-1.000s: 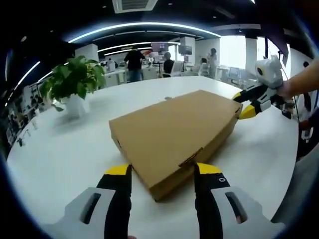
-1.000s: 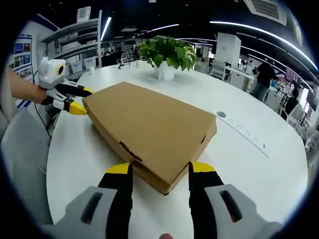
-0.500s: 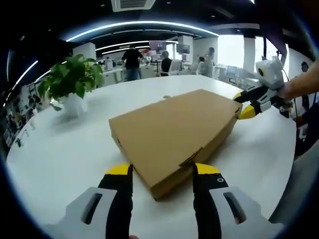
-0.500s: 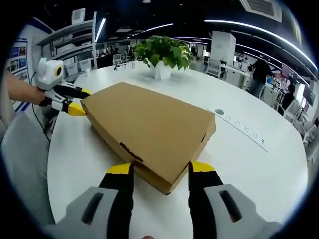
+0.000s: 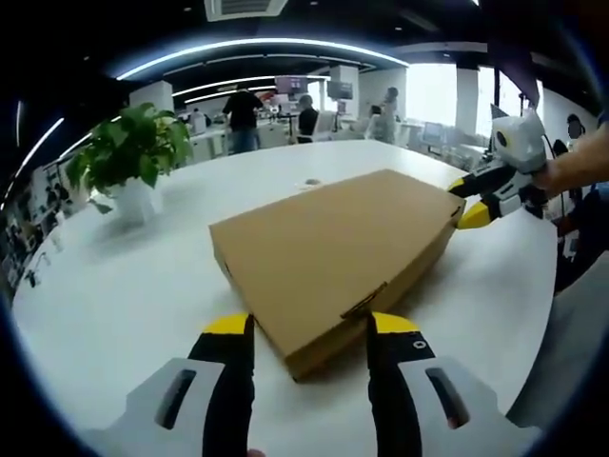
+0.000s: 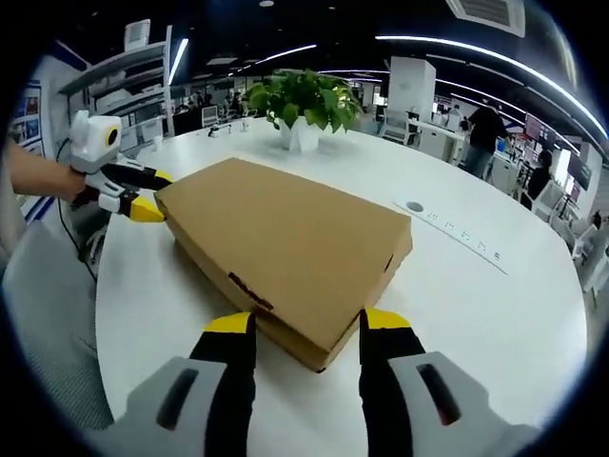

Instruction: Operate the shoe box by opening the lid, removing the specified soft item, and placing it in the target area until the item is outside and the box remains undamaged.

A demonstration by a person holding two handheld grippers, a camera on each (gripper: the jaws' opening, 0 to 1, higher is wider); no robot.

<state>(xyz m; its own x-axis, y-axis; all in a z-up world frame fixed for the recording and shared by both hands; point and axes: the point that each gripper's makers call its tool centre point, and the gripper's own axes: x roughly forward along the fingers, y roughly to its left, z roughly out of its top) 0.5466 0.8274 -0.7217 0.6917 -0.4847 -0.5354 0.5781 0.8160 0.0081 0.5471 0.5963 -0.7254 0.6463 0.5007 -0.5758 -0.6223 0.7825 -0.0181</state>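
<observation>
In the left gripper view, my left claw (image 5: 309,328) is spread wide around a corner of the closed shoe box (image 5: 328,252) on the white worktop (image 5: 124,286). In the right gripper view, my right claw (image 6: 300,326) straddles the opposite corner, equally wide.

A flat brown cardboard shoe box (image 5: 338,252), lid closed, is seen lying mid-frame, one corner pointed at the lower edge.
</observation>
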